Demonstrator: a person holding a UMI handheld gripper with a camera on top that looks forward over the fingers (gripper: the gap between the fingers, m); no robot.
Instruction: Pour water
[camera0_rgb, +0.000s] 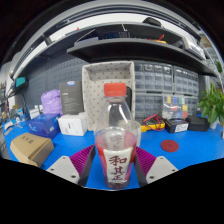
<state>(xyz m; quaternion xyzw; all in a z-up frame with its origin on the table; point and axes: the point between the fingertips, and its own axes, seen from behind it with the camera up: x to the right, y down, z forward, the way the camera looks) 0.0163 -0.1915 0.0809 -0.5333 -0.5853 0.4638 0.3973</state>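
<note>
- A clear plastic bottle (117, 135) stands upright between the two fingers (109, 163), its lower body right in the gap.
- The bottle has a red cap and a red-and-white label with large red characters on its front; whether there is water inside cannot be made out.
- The fingers are spread about the bottle, the magenta pads (84, 158) facing its sides; the pads sit very close to the plastic, but whether they press on it I cannot tell.
- The bottle's base is hidden low between the fingers, so I cannot say whether it rests on the blue bench (190, 145) or is lifted.
- Directly behind the bottle a white perforated panel (106, 90) stands upright on the bench.
- To the left lie a brown cardboard box (30, 148), a white box (72, 124) and a purple object (51, 101) further back.
- To the right, beyond the fingers, a small red round object (169, 145) lies on the bench, with a dark device (178, 125) behind it and a green plant (213, 103) at the far side.
- Shelves (120, 45) run above the bench, carrying assorted items too small to identify.
</note>
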